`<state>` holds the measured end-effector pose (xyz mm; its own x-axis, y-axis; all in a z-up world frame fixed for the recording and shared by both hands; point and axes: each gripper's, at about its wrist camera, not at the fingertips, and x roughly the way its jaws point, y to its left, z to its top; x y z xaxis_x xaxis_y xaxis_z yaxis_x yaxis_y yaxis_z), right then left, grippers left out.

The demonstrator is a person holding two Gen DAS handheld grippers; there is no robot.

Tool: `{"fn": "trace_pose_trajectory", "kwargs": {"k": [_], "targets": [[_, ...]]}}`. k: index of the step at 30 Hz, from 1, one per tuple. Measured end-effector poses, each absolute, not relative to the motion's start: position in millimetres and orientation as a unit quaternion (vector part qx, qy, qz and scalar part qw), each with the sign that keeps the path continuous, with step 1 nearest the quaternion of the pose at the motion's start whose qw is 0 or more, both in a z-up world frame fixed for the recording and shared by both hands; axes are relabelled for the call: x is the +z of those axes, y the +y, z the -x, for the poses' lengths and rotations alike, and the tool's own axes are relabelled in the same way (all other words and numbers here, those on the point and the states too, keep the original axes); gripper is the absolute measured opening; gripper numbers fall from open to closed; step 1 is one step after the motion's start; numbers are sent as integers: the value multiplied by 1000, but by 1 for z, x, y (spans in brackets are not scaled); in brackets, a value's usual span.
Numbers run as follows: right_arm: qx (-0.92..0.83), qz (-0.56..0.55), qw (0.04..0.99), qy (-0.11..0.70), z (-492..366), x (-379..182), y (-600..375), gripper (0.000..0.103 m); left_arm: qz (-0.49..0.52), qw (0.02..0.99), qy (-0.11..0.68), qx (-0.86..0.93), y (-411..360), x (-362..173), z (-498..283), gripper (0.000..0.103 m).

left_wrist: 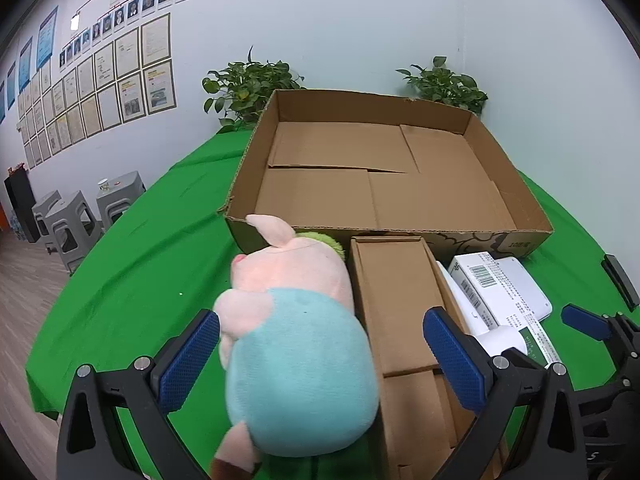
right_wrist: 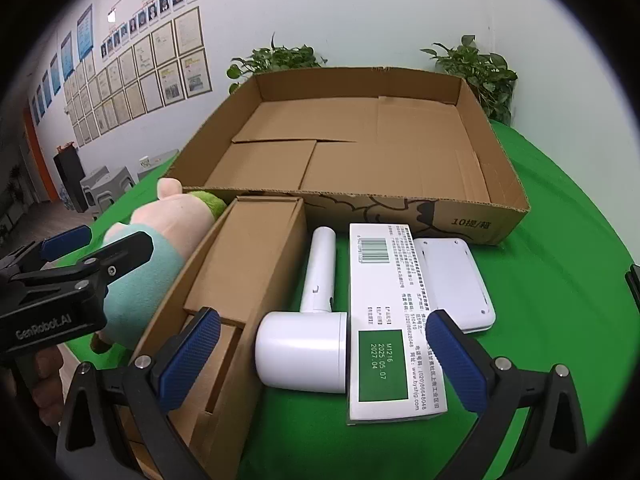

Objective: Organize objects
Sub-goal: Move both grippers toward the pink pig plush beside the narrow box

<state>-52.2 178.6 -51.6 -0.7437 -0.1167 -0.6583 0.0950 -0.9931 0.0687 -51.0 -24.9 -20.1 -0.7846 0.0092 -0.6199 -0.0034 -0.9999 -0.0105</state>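
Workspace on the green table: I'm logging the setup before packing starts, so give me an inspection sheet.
Surface: green cloth over the table, lightly creased.
Job's things: big cardboard tray holds nothing; plush pig, narrow carton, white hair dryer, labelled box and white device lie in front of it.
Clutter: nothing seen.
Grippers: left gripper open around the pig; right gripper open over the dryer.
Cables: nothing seen.
Surroundings: two potted plants, framed papers on the wall, grey stools.
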Motion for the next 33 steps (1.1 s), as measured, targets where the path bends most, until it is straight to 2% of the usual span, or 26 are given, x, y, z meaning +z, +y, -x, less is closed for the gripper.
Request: {"fn": "trace_pose_trajectory", "kwargs": {"k": [13,14,16,17,18,19,20,21,22,23,24,28,29,30,31,32,33], "targets": [[-937,-348,37,-17,50,-50,183,101,320,20,4,947,-14,-20,50,103],[-937,-348,36,-17,50,-51,183,96,320,20,6,947,-14,-20,49,103],[-935,-352,32,-16,51,-53,184,80,321,18,8,947,-14,-20,49,101],[-934,-356,29,-14,52,-55,183,68,320,19,5,947,-14,-21,49,98],[-933,-360,27,-12,53,-56,183,61,319,20,0,947,-16,-21,48,88],[-931,-365,25,-8,54,-58,183,43,320,22,-6,947,-17,-21,48,80],[-930,-368,23,-5,54,-59,183,26,320,22,-8,947,-18,-22,48,65],[-929,-370,19,-3,54,-60,183,20,317,20,-5,948,-18,-21,47,52],[-929,-370,18,-1,54,-60,183,11,315,24,-5,949,-19,-21,46,45],[-930,-368,17,0,53,-60,183,10,317,30,-7,948,-19,-21,46,31],[-931,-365,16,1,52,-59,182,8,320,33,-10,947,-20,-21,46,25],[-932,-362,27,3,51,-56,180,8,315,36,-13,948,-21,-18,43,28],[-932,-360,32,2,51,-55,179,9,314,37,-16,949,-21,-17,42,44],[-933,-359,33,1,51,-54,179,20,312,34,-17,949,-21,-16,41,73],[-932,-360,34,4,51,-53,178,32,305,26,-21,952,-23,-14,39,87],[-933,-359,32,4,51,-52,178,65,298,19,-26,954,-24,-12,37,99],[-935,-354,30,0,50,-52,179,85,292,15,-31,956,-26,-10,36,99]]}}
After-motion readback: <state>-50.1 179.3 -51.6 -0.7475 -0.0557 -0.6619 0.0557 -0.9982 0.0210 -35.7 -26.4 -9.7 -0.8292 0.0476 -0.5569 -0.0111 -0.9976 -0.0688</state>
